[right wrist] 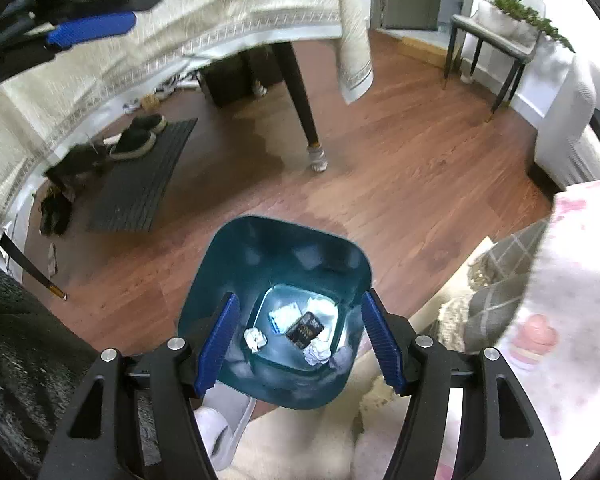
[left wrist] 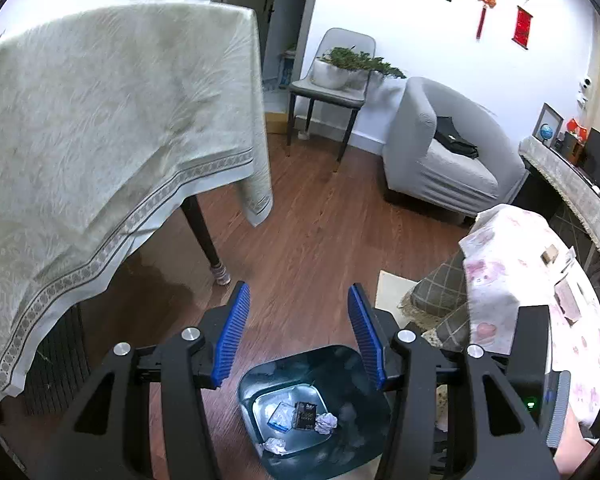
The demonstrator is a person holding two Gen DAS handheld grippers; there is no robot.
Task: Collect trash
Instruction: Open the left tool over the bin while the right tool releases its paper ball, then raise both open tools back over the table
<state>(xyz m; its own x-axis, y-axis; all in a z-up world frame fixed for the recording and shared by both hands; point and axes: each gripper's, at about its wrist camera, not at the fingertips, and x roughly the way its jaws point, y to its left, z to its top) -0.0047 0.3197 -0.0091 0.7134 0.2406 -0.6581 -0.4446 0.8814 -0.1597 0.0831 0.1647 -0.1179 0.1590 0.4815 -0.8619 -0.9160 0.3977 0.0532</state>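
Rt gripper (right wrist: 298, 340), black frame w/ blue ribbed pads: jaws apart, nothing between them. It hangs directly over the teal plastic square waste bin (right wrist: 236, 264) on the wood floor, pointing steeply down into it.

Lt gripper (left wrist: 298, 334), same build: jaws apart, empty too. It sits higher and points more across the room than down. The bin shows low in its view.

Bin contents on the bottom: black flat wrapper w/ gold print (right wrist: 305, 330), clear blue-edged plastic packet (right wrist: 284, 316), crumpled white paper balls (right wrist: 256, 339), one more ball nr the wrapper's lower end (right wrist: 316, 354). All well inside, none on the rim.

Judgement: drop step looks done for this load. Both pairs of jaws are free for the next pick. Before leaving, check nothing clings to the pads, then lift straight up so the frame clears the bin wall and doesn't tip it.

Further out: dark-legged counter under a cream patterned cloth (left wrist: 100, 120). Its top shows no trash from here. No loose trash is evident on the floor, tho blur hides detail. Scan the counter next.
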